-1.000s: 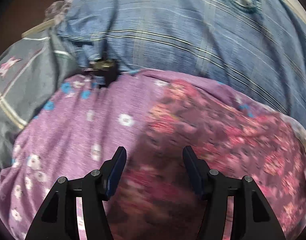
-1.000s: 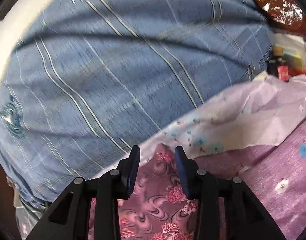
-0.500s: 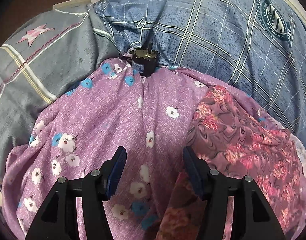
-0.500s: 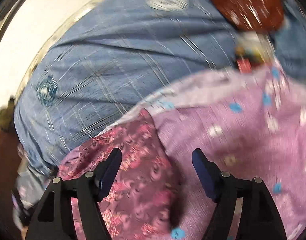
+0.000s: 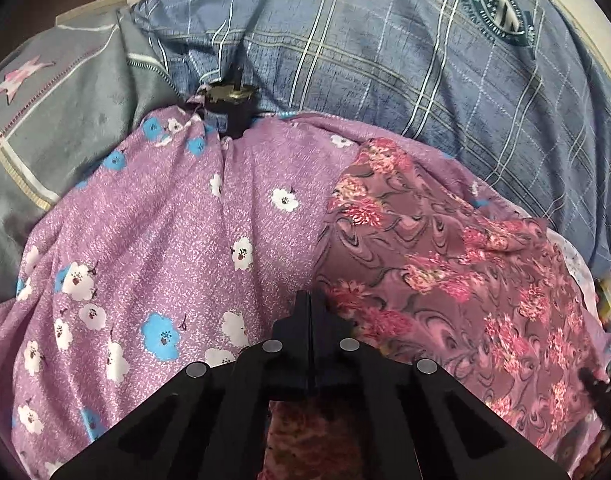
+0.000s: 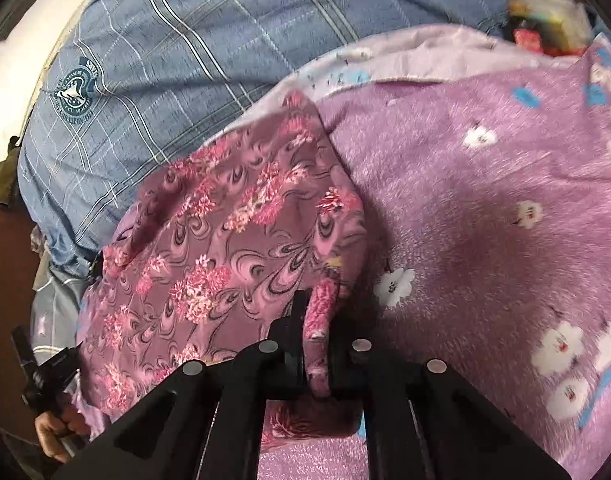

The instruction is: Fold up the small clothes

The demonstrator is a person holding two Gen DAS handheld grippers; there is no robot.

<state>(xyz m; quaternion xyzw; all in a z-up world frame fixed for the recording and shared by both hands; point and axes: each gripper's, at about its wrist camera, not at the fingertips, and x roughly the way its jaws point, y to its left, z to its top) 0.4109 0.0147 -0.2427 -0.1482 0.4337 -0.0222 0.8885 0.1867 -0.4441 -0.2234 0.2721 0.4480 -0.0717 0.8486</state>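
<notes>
A small maroon garment with pink flowers lies on a purple flowered sheet. It also shows in the right wrist view, on the same purple sheet. My left gripper is shut at the garment's near left edge, with maroon cloth showing under the jaws. My right gripper is shut on a fold of the garment's near right edge; the cloth stands up between the fingers.
A blue checked bedcover with a round crest lies beyond. A grey cover with a pink star is at the left. A small dark bottle stands at the sheet's far edge. Clutter sits at the far right.
Both grippers were open half a second ago and have closed on the maroon garment's near edge. The left gripper has shifted right toward the garment.
</notes>
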